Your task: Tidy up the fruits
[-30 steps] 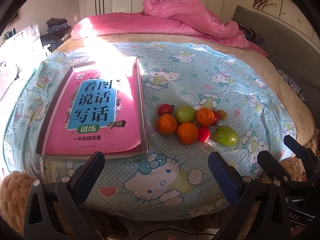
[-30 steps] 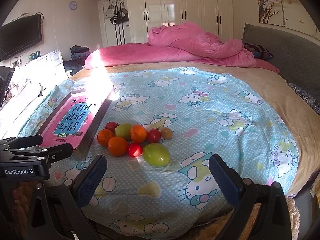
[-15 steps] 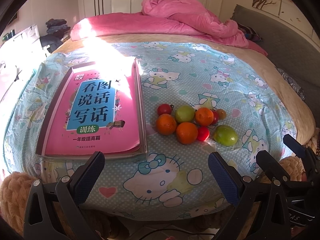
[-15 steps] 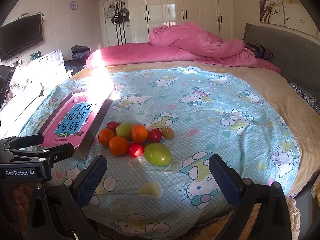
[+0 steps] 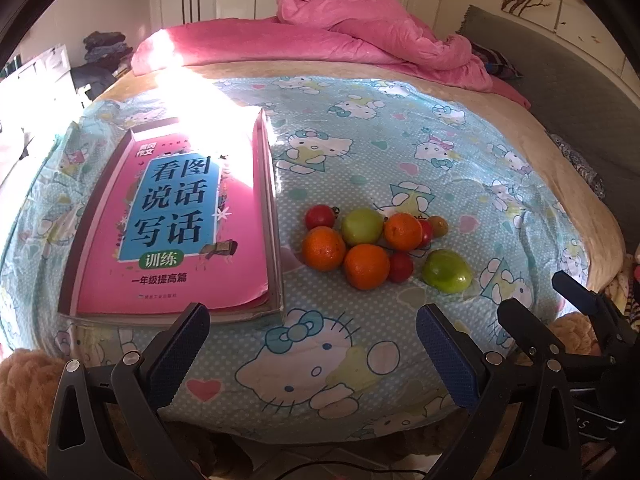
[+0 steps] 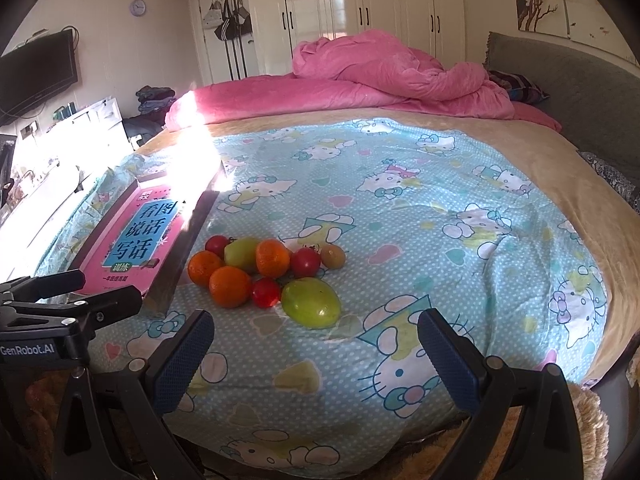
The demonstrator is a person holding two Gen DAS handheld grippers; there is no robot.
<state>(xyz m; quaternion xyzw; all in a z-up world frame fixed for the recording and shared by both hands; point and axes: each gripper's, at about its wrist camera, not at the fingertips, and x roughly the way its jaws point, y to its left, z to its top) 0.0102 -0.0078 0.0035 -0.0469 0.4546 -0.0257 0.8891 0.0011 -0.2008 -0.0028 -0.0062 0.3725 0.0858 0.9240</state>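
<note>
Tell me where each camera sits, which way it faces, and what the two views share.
Left wrist: sits on the left claw at the bed's near edge, facing across the bed; pink book ahead-left, fruit pile ahead-right; its own open fingers show, and the right claw at the right edge.
Right wrist: sits on the right claw, further right, facing the same way; fruit pile ahead-left; its own open fingers show, and the left claw's body at the left edge.
Shared: book, fruit, pink quilt, wardrobes.
</note>
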